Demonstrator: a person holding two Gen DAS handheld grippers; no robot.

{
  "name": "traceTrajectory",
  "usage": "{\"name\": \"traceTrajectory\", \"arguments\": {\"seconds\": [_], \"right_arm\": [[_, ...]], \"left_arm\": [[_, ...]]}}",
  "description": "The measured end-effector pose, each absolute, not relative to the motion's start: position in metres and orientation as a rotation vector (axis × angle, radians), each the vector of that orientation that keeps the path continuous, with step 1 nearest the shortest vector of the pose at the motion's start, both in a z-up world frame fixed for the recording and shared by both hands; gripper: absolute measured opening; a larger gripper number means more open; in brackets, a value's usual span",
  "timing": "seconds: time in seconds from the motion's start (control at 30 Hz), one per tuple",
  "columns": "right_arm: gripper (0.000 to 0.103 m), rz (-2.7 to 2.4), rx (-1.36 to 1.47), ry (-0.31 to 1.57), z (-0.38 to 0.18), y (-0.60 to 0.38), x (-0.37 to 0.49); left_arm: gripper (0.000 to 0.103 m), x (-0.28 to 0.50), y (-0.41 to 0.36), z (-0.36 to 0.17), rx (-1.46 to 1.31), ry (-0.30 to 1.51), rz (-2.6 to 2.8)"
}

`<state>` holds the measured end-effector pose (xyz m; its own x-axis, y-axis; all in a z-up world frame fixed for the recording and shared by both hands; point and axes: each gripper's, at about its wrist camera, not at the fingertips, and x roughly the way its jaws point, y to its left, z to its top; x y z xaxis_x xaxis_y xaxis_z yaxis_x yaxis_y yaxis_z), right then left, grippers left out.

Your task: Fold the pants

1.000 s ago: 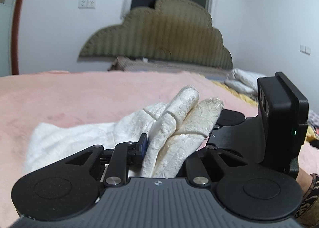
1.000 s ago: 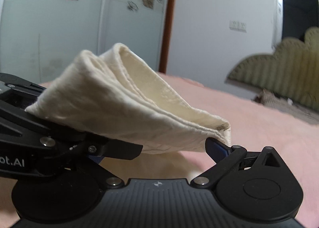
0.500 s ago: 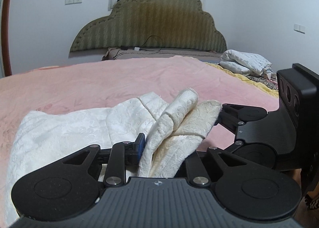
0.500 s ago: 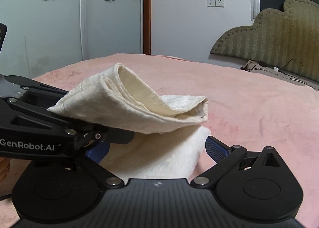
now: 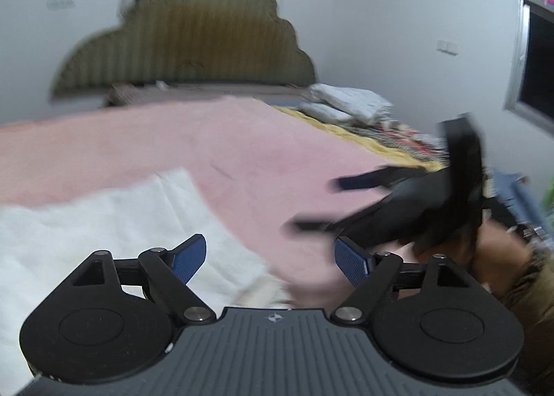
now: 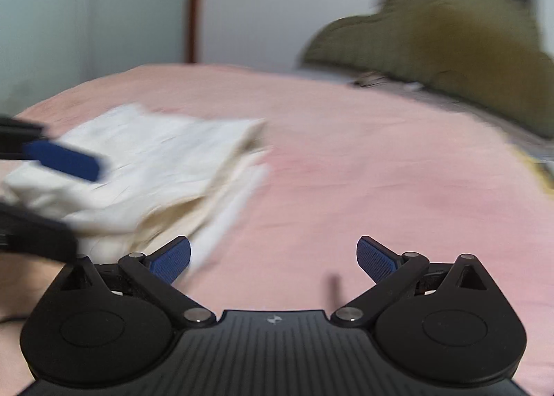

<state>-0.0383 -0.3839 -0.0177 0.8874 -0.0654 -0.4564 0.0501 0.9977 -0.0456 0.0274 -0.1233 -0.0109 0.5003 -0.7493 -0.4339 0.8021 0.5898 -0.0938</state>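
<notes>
Both claws are free of cloth: the left gripper (image 5: 270, 262) is opening, the right gripper (image 6: 273, 259) gapes wide. The folded pants (image 6: 145, 171) lie left on the pink blanket (image 6: 363, 171); loose right-hand layers may spring apart.

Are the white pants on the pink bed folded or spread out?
Folded. In the right wrist view the pants lie on the blanket as a compact stack, with several layered edges showing along one side.

Dim, motion-blurred frames (fisheye-bent edges)

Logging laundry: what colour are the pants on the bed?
Cream-white pants, clearest in the right wrist view.
</notes>
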Motion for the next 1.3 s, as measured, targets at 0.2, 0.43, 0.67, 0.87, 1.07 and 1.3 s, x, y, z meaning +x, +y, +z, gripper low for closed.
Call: {"name": "traceTrajectory", "arguments": {"seconds": [0.2,0.43,0.67,0.87,1.07,1.3], "right_arm": [[0.103,-0.023,0.244,0.304,0.014,-0.396,-0.031],[0.102,0.294,0.14,0.383,0.003,-0.302,0.036],[0.103,0.108,-0.196,0.602,-0.032,-0.273,0.045],[0.103,0.055,-0.05,0.493,-0.013,-0.302,0.019],[0.103,0.121,-0.127,0.583,-0.039,-0.285,0.033],[0.103,-0.03,-0.088,0.476,-0.022,-0.27,0.016]], "left_arm": [[0.076,0.076,-0.073,-0.015,0.12,0.455,-0.553],[0.069,0.099,-0.058,-0.043,0.156,0.565,-0.51],[0.069,0.073,-0.076,-0.063,0.333,0.499,-0.554],[0.076,0.08,-0.067,-0.069,0.23,0.55,-0.512],[0.078,0.047,-0.068,-0.07,0.399,0.409,-0.528],[0.103,0.057,-0.054,-0.053,0.279,0.366,-0.362]]}}
